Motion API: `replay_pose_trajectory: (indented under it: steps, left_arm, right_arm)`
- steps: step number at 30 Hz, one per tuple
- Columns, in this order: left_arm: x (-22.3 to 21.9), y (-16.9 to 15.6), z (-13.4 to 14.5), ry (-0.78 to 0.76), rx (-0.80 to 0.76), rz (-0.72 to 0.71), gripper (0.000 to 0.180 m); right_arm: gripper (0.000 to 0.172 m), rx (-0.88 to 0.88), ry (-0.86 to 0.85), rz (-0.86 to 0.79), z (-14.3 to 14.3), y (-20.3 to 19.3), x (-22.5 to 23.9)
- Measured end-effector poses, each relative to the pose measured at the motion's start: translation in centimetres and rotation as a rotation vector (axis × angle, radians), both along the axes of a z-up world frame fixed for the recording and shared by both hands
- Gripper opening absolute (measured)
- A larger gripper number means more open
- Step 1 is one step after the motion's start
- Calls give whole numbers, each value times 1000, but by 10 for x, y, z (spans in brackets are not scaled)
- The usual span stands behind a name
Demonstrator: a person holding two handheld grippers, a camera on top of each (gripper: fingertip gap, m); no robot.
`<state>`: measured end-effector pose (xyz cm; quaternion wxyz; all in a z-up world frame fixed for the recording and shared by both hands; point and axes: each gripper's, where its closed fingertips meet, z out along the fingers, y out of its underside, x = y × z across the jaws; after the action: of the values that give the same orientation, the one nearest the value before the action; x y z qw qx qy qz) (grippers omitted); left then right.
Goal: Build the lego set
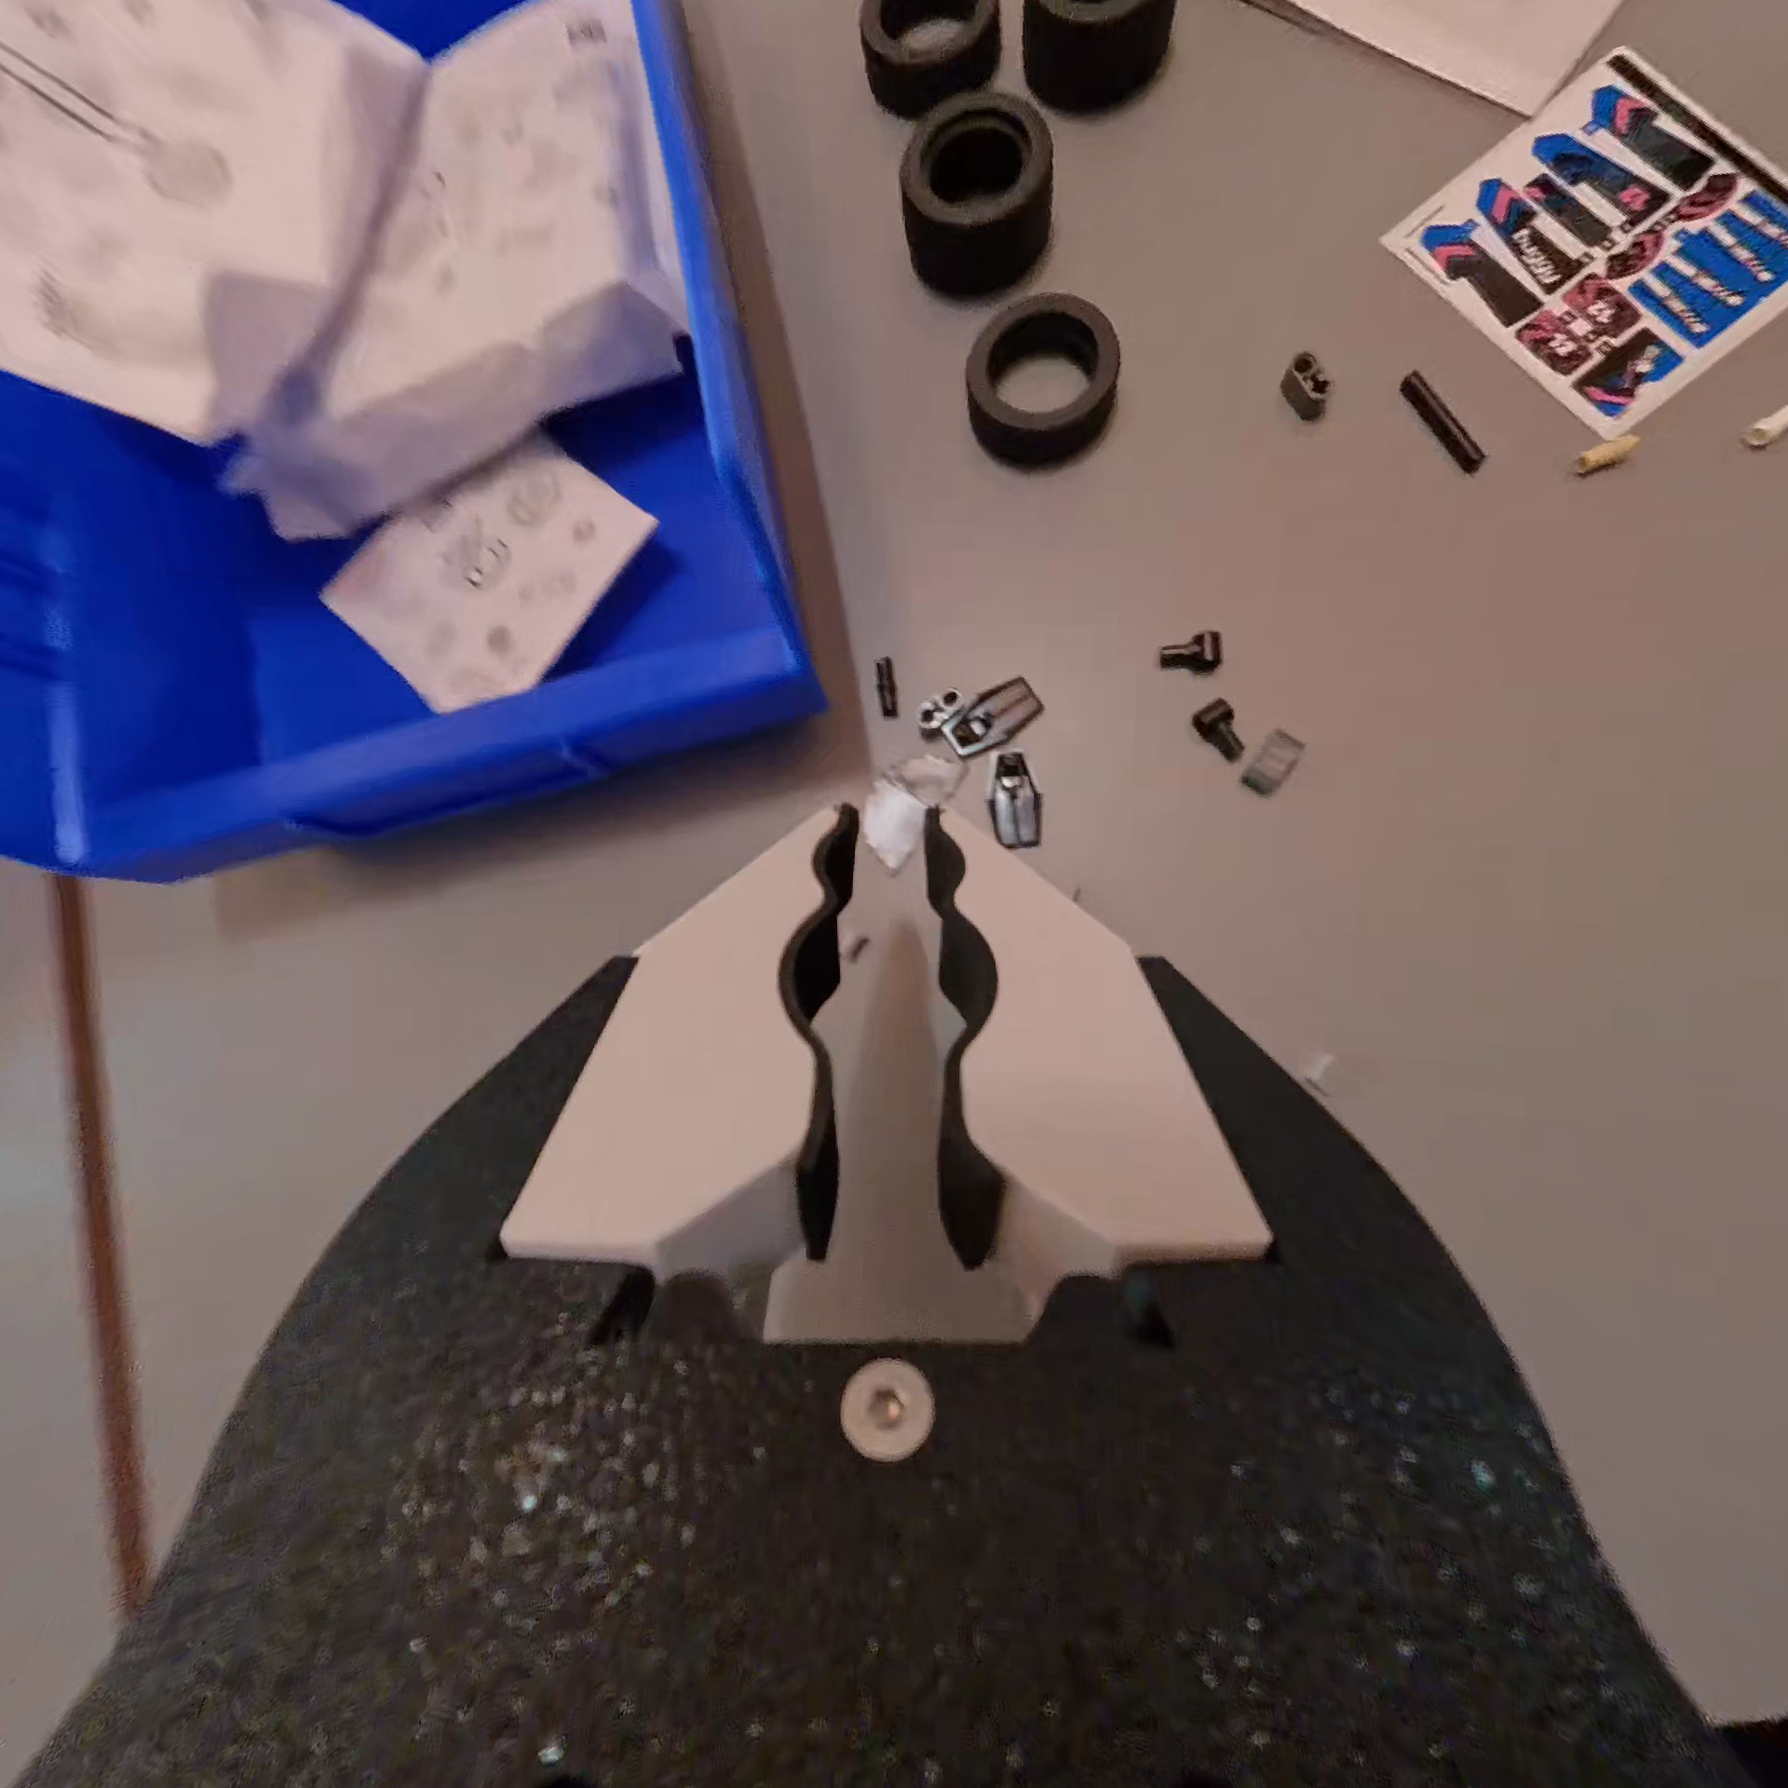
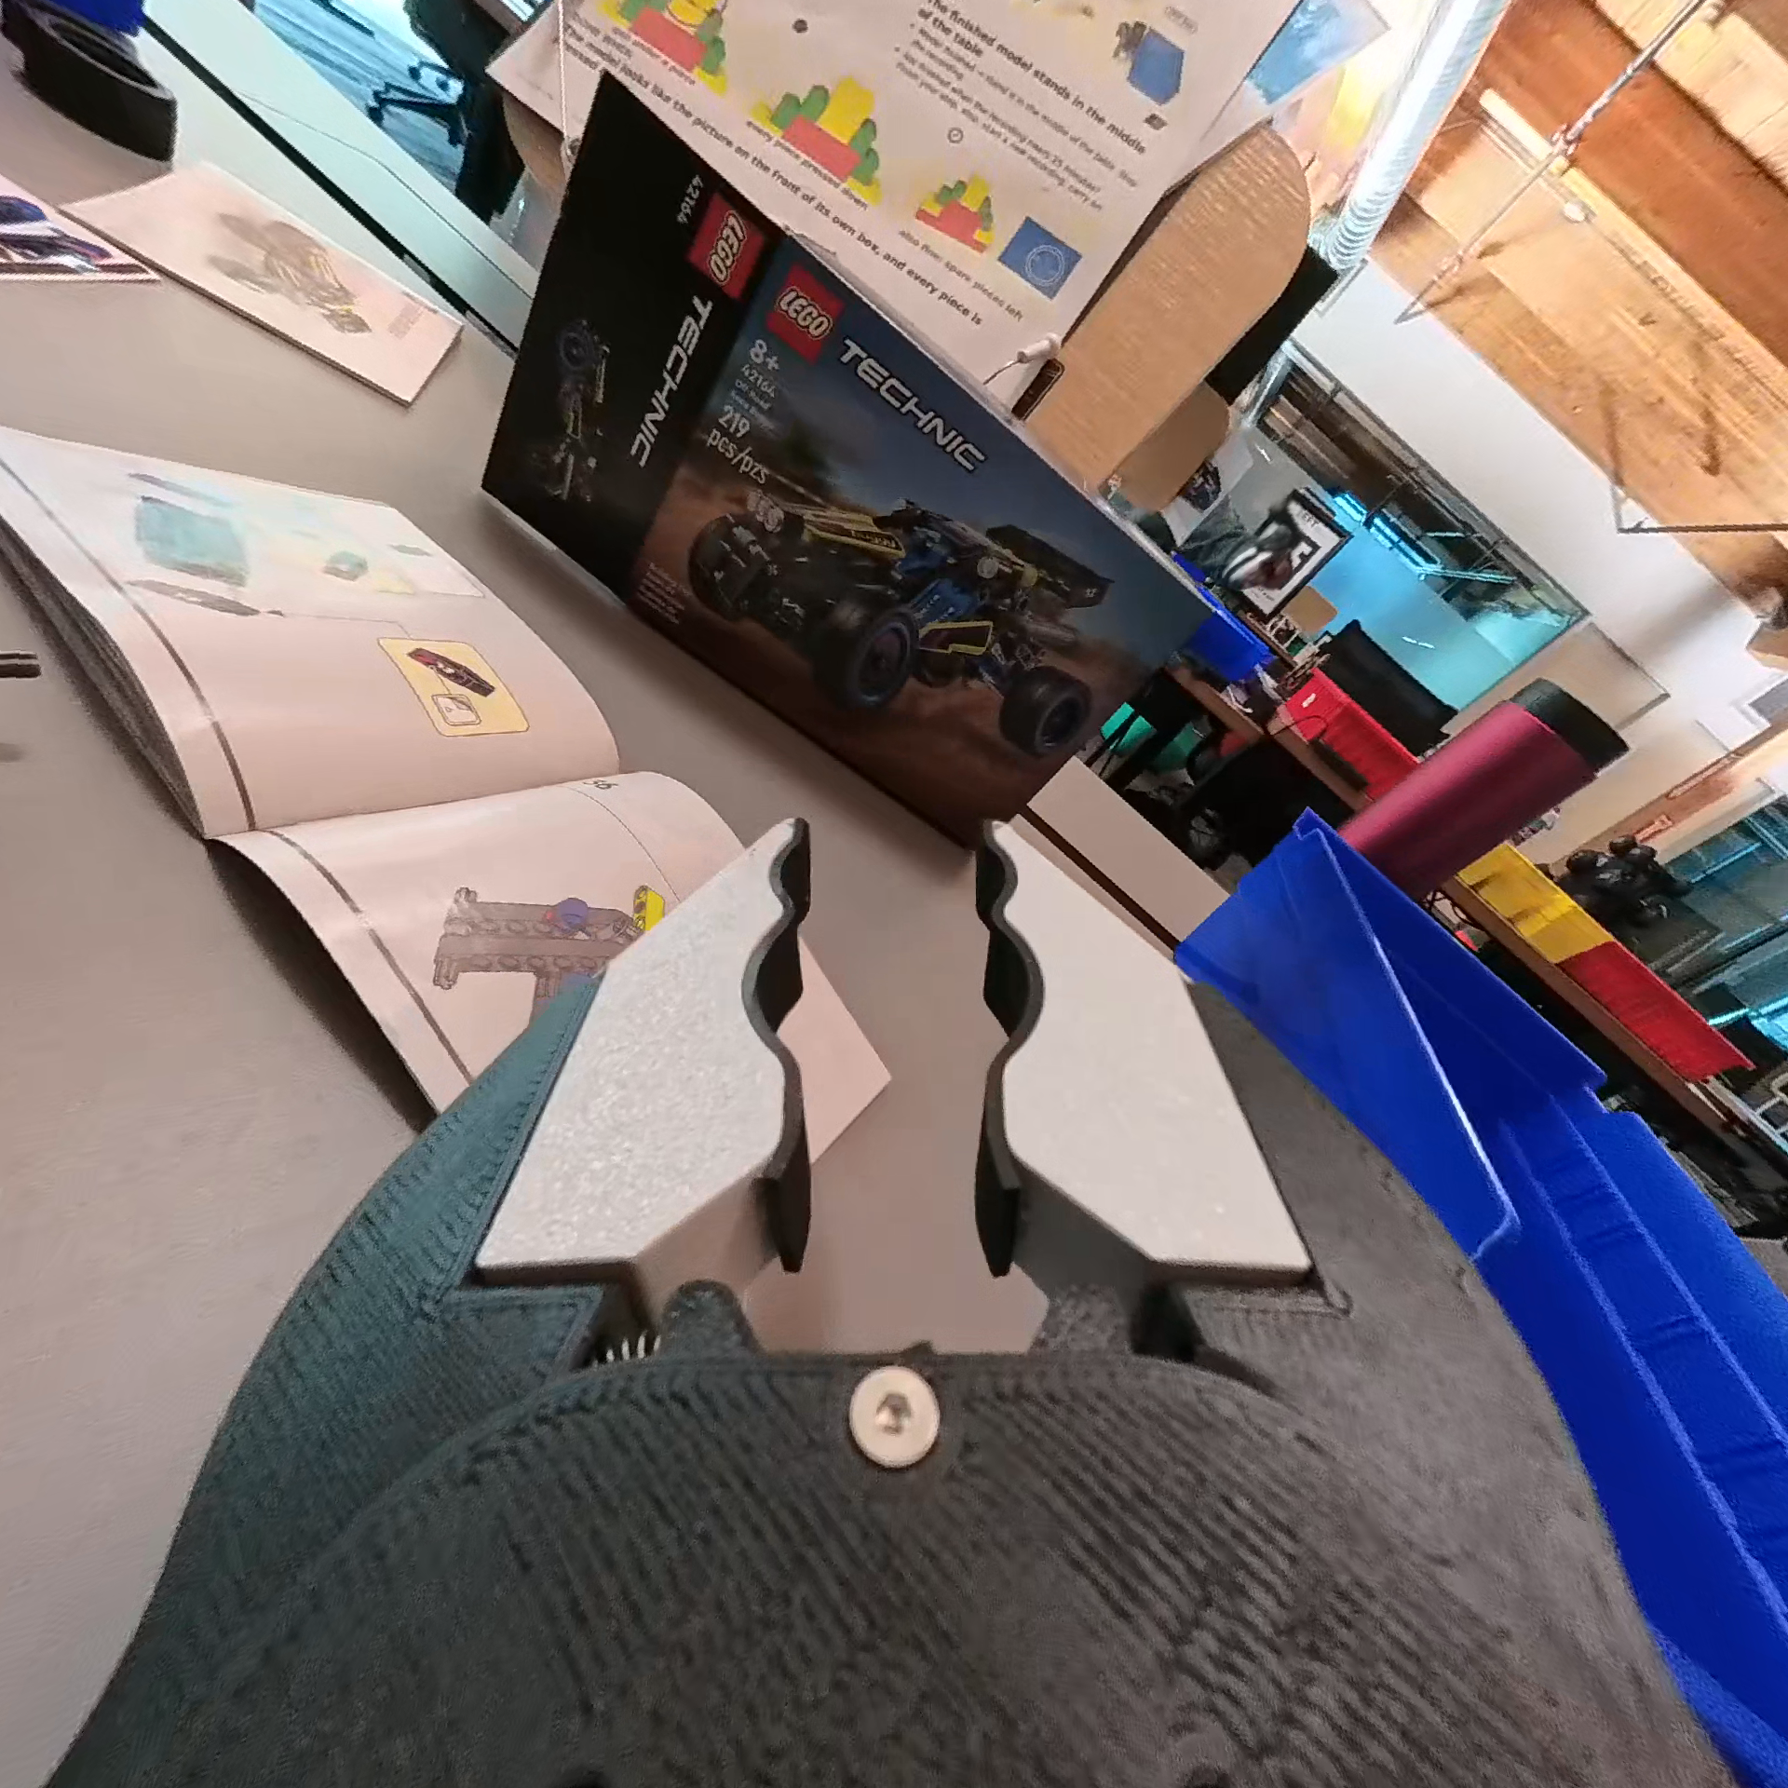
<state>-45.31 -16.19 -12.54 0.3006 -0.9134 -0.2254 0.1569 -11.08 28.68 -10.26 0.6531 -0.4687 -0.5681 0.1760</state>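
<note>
Hovering left gripper [image 1: 892, 822] over bench [image 1: 1355, 871]; fingers narrowly parted around small white-clear scrap [image 1: 895, 827], contact unclear. Blue bin [image 1: 542, 764] to left. Right gripper [image 2: 895, 851] wider open, empty, beside open booklet [image 2: 319, 677].

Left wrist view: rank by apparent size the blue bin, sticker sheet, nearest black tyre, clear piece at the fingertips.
1. blue bin
2. sticker sheet
3. nearest black tyre, though the sheet lies farther off
4. clear piece
</note>
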Motion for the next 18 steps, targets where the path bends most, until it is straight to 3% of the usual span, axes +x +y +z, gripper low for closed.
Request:
replay_pose_trajectory:
  steps: [8, 18]
  left_arm:
    - [16, 25, -43, -114, -30, -68, 23]
    - [18, 30, -62, -151, -112, -60, 12]
  right_arm:
    - [29, 49, -22, -20, -3, 2, 0]
    - [28, 75, -47, -25, -6, 2, -2]
